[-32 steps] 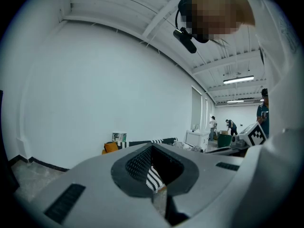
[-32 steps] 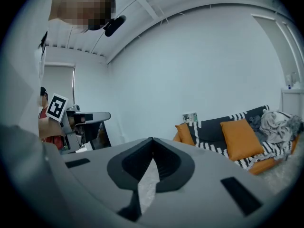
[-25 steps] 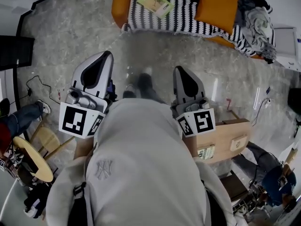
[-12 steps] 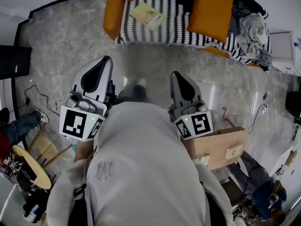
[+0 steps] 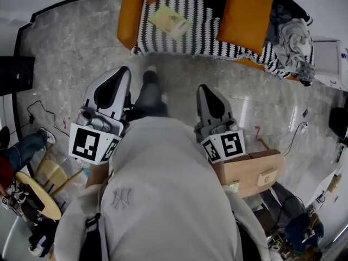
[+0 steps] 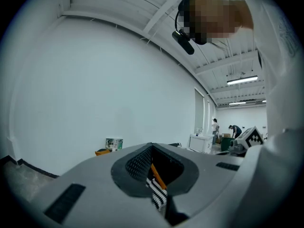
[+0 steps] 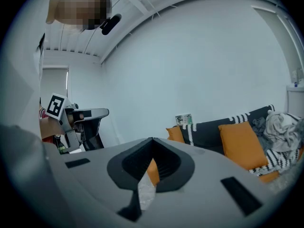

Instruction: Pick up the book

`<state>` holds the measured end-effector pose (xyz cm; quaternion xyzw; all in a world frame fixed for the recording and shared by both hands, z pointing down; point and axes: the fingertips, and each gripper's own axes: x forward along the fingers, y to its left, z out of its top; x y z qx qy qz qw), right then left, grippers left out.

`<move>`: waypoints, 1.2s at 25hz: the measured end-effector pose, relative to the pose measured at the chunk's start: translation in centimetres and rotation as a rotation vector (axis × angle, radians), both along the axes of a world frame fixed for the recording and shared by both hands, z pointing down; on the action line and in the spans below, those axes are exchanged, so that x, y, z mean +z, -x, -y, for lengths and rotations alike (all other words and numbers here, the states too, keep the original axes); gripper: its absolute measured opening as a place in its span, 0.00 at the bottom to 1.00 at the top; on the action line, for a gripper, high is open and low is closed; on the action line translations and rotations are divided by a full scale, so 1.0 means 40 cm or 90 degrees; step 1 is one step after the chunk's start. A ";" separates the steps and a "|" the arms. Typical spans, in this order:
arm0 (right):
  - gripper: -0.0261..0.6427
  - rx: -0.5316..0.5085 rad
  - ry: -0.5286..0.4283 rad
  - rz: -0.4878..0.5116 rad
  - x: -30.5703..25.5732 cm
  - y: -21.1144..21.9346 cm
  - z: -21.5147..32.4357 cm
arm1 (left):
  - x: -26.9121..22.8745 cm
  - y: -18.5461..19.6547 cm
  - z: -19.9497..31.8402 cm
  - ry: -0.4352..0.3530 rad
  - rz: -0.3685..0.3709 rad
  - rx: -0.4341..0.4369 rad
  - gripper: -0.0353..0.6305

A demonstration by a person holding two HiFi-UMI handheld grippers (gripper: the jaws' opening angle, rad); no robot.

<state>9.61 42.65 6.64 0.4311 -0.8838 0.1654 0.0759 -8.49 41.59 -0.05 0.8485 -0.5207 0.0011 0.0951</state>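
Note:
The book (image 5: 170, 20), with a pale green cover, lies on the black-and-white striped blanket at the left end of the orange sofa (image 5: 128, 20). It also shows as a small greenish cover far off in the left gripper view (image 6: 114, 144) and in the right gripper view (image 7: 184, 119). My left gripper (image 5: 123, 71) and right gripper (image 5: 203, 88) point toward the sofa from well short of it, side by side over the marble floor. Both are shut with nothing in them; in the gripper views the left gripper's (image 6: 152, 145) and right gripper's (image 7: 152, 139) jaw tips meet.
An orange cushion (image 5: 244, 10) and a heap of grey clothes (image 5: 293, 37) sit on the sofa's right part. My leg and shoe (image 5: 149, 83) step between the grippers. A cardboard box (image 5: 253, 173) stands at right, a round wooden stool (image 5: 38, 186) and a floor cable (image 5: 41, 99) at left.
Both grippers have moved forward toward the sofa, which now sits a little nearer in the head view. A leg has swung forward between them. The jaws stayed shut.

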 end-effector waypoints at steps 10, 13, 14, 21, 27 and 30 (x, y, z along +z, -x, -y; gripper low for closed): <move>0.06 0.034 -0.006 -0.005 -0.012 0.075 0.310 | 0.008 0.073 0.319 0.001 0.001 0.034 0.07; 0.06 0.042 -0.008 -0.003 -0.014 0.101 0.399 | 0.008 0.104 0.410 0.002 0.004 0.037 0.07; 0.06 0.043 -0.007 -0.003 -0.013 0.110 0.422 | 0.009 0.114 0.435 0.004 0.005 0.036 0.07; 0.06 0.053 0.010 -0.002 0.012 0.147 0.525 | 0.024 0.151 0.557 0.012 -0.004 0.042 0.07; 0.06 0.070 0.022 -0.005 0.026 0.140 0.557 | 0.049 0.132 0.604 0.029 -0.009 0.068 0.07; 0.06 0.070 0.033 -0.008 0.039 0.130 0.563 | 0.067 0.116 0.620 0.041 -0.011 0.073 0.07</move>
